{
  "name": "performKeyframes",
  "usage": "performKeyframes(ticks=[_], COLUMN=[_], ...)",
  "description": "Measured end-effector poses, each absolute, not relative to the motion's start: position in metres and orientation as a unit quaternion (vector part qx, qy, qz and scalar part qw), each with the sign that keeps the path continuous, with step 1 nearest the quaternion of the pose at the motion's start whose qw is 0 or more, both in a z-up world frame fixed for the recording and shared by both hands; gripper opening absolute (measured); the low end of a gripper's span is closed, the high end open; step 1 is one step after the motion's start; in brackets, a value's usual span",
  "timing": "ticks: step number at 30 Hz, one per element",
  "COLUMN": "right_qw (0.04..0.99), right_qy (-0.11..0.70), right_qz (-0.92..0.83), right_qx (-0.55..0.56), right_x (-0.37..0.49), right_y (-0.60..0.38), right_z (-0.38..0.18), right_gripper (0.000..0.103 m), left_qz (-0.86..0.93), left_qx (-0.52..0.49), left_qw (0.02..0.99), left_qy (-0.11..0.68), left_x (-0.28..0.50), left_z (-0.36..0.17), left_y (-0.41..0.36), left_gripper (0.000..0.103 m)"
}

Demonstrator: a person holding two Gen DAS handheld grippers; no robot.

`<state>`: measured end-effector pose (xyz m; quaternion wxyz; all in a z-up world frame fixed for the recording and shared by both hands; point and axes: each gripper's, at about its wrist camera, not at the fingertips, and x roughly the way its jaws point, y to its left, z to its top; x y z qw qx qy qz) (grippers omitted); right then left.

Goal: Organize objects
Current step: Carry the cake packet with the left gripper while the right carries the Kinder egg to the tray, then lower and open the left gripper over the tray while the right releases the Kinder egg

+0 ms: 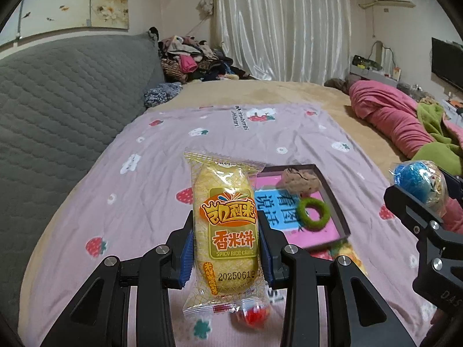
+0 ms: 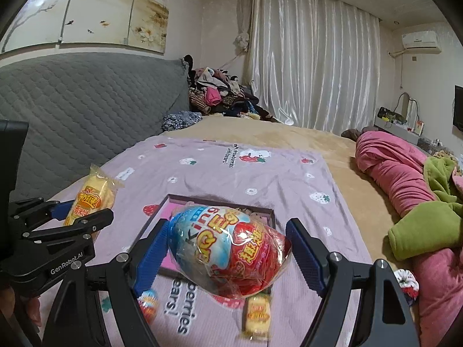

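My left gripper (image 1: 227, 245) is shut on a yellow rice cake packet (image 1: 225, 219), held upright above the strawberry-print sheet; the packet also shows in the right wrist view (image 2: 92, 199). My right gripper (image 2: 230, 248) holds a blue and red wrapped egg toy (image 2: 228, 251) above the shallow dark-rimmed box (image 2: 262, 209); the right pad looks slightly apart from the egg. In the left wrist view the box (image 1: 332, 190) holds a green ring (image 1: 314, 213) and a beige lumpy object (image 1: 301, 180).
A second rice cake packet (image 2: 257, 316) and a small red wrapped egg (image 1: 253, 315) lie on the sheet (image 1: 139, 202) below the grippers. A pink quilt (image 1: 396, 115) and green cloth (image 2: 425, 228) lie right. A grey headboard (image 1: 66, 101) stands left.
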<state>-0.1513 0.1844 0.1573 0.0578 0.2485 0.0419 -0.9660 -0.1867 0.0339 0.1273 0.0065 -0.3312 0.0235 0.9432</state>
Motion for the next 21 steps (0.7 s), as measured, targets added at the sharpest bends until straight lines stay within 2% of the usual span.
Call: performKeyframes(ticks=[11,21], right_qw=[0.06,0.042], right_qy=[0.037,0.031], right_qz=[-0.969,-0.961], right_qx=[0.236,0.271], right_x=[-0.218,-0.265], right_y=[0.19,0.2], right_z=[0.142,0.071], right_gripper=[0.081,0.081], left_qz=[0.946,0.933], left_qx=[-0.324,-0.36], left_qw=[0.009,0.012], left_qy=[0.021,0.008], left_x=[-0.265,-0.308], left_z=[0.108,0.027], left_y=[0.026,0.018], left_gripper=[0.039,0.039])
